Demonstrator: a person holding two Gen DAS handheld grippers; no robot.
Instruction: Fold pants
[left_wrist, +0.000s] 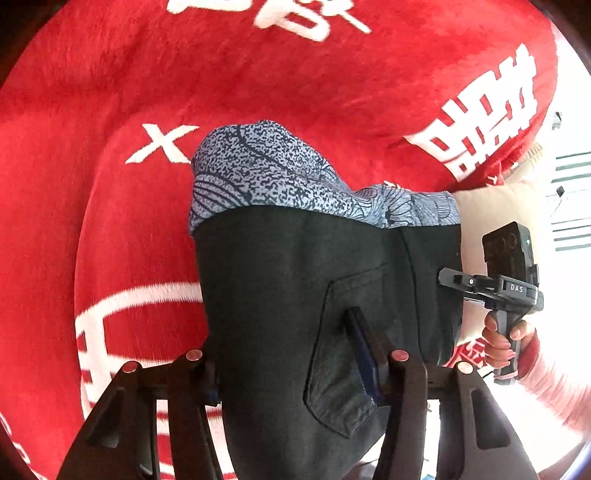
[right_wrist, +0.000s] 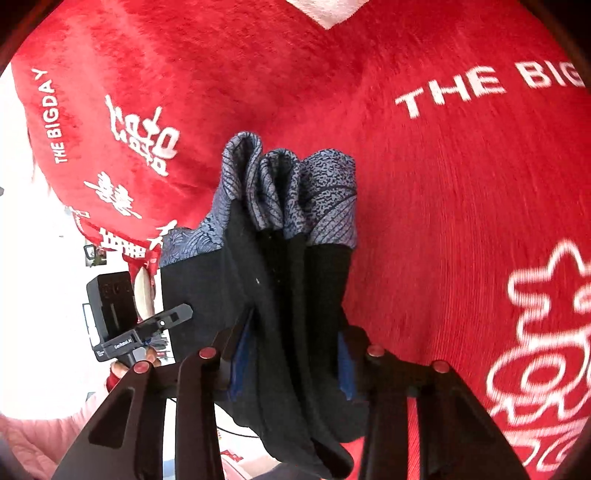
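The dark pants (left_wrist: 273, 288), with a blue-grey patterned band (left_wrist: 258, 162) at the far end, hang lifted above a red blanket (left_wrist: 110, 221). My left gripper (left_wrist: 284, 343) is shut on them. Its right pad (left_wrist: 364, 354) presses beside the back pocket, and cloth hides the left finger. In the right wrist view the pants (right_wrist: 280, 295) are bunched in several folds between the blue pads, and my right gripper (right_wrist: 295, 332) is shut on them. Each gripper shows at the pants' edge in the other's view: the right gripper (left_wrist: 458, 280) and the left gripper (right_wrist: 177, 314).
The red blanket (right_wrist: 443, 184) with white lettering covers the whole surface under the pants. A cream cushion (left_wrist: 476, 221) lies at its right edge. A person's hand (left_wrist: 498, 339) in a pink sleeve holds the right gripper's handle. Bright white floor lies beyond the blanket's edge.
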